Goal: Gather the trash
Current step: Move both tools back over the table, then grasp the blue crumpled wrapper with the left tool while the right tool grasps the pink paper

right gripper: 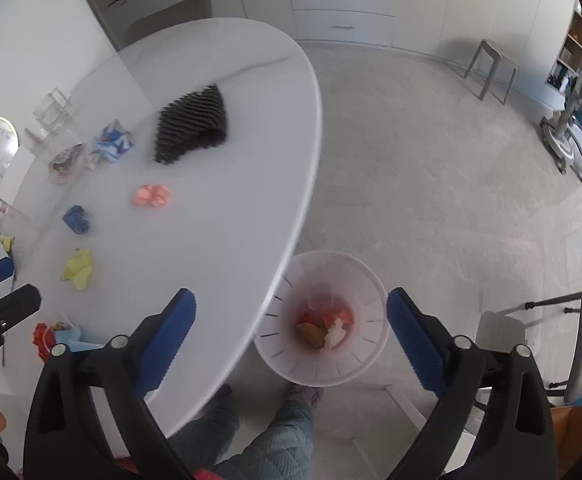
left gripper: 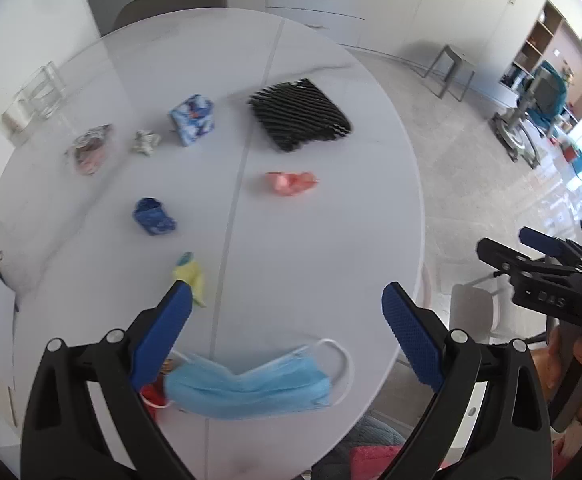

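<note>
Table [left gripper: 311,240]: white oval top with a seam down the middle, litter scattered across it.
Bin [right gripper: 365,354]: pale slotted basket on the floor just off the table's edge, with red, yellow and white scraps at the bottom.
Black mesh pad [left gripper: 300,115]: far side of the table.
Blue face mask [left gripper: 247,386]: near edge, partly over a red scrap [left gripper: 151,396].
Patterned blue-white wrapper [left gripper: 193,119]: near the mesh pad.
Pink wad [left gripper: 291,182], dark blue wad [left gripper: 153,216], yellow scrap [left gripper: 191,276]: well apart, mid-table.
Left gripper [left gripper: 287,312]: jaws spread wide above the mask, nothing between them.
Right gripper [right gripper: 291,316]: jaws spread wide over the bin, empty.
</note>
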